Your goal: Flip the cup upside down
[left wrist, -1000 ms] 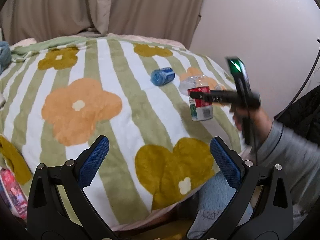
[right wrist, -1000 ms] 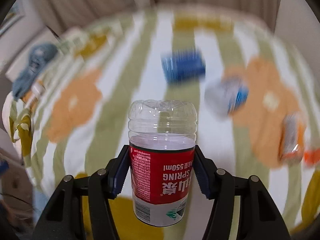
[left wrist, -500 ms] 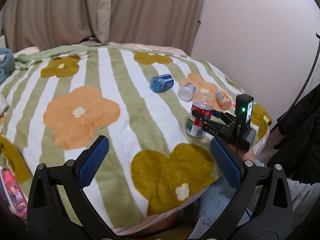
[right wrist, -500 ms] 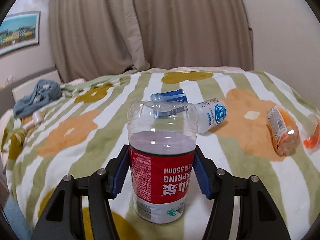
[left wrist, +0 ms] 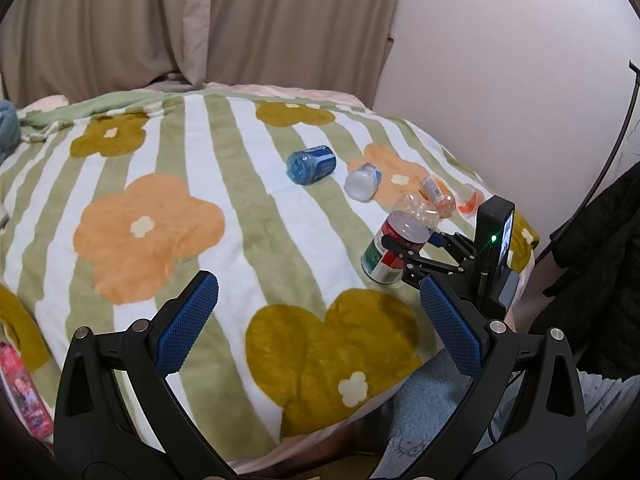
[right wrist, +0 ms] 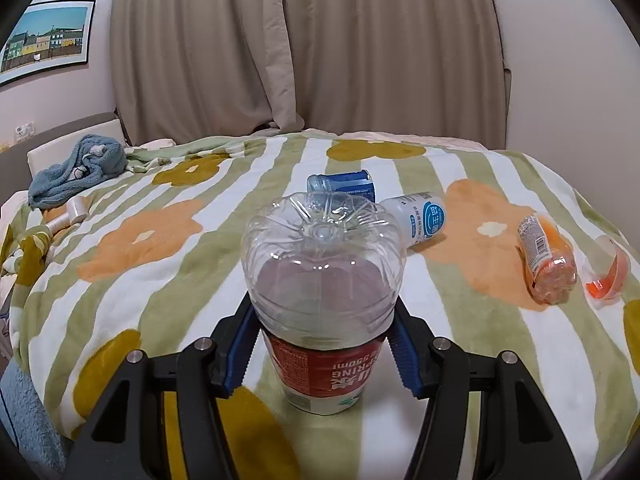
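The cup (right wrist: 324, 280) is a clear cut-off bottle with a red label. It stands upside down on the striped flower blanket (right wrist: 168, 240), its domed base on top and leaning toward the right wrist camera. My right gripper (right wrist: 324, 344) is shut on it, blue pads (right wrist: 240, 344) pressing the label on both sides. In the left wrist view the cup (left wrist: 400, 240) leans near the bed's right edge, held by the right gripper (left wrist: 410, 240). My left gripper (left wrist: 316, 284) hovers open over the near edge of the bed, with nothing between its fingers.
Lying on the blanket beyond the cup are a blue bottle (right wrist: 344, 186), a white bottle (right wrist: 420, 220), an orange bottle (right wrist: 546, 264) and a small orange cup piece (right wrist: 608, 272). A blue towel (right wrist: 76, 168) lies far left. Curtains and a wall stand behind.
A second ago the right gripper carried the cup above the blanket. It came down onto the blanket, and since half a second ago the cup has tipped toward the right wrist camera.
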Motion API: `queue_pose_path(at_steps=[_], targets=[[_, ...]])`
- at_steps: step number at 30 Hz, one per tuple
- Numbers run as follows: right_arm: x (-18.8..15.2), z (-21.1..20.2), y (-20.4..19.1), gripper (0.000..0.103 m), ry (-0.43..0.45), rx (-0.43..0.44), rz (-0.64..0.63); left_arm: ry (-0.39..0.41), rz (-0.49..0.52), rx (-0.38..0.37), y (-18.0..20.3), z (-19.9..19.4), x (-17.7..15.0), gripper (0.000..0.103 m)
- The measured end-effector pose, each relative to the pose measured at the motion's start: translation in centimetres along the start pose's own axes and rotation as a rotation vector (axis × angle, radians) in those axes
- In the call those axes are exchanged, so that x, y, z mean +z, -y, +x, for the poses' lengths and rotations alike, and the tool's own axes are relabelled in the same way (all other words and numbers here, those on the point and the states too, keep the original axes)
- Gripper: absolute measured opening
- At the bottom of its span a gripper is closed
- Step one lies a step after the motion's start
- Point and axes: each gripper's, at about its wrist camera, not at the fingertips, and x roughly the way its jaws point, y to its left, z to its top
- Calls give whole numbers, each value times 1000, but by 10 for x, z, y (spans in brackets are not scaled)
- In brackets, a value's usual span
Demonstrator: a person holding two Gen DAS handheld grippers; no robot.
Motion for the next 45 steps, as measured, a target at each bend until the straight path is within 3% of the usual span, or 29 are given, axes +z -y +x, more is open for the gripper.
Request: queue_pose_path(at_steps=[1,6,12,17,20,22,28,36,45], targets=[[0,0,0,60,0,-12,3,-1,0,2,0,0,0,101],[-1,-4,4,103,-1,-17,26,8,9,17,0,0,2,101],[-2,-22,10,103,22,-10,62,27,17,29,0,3,5,101],[21,-76,5,103,93,-43,45,100,64,33,8,0,24,101],[47,-118,-1,103,164,-134,12,205,122,31,21,-8,48,103],[65,-146,-5,103,183,-244,-1,270,156,24,31,-13,62,103],[97,-204,2,103,263,-442,93,407,235,-15,66,-18,99,103],[90,-235,14,103,304,-613,165,457,263,-12,92,-14,100,103],[84,-255,18,103,316,-654,178,459,227,-51,93,-16,93,103]])
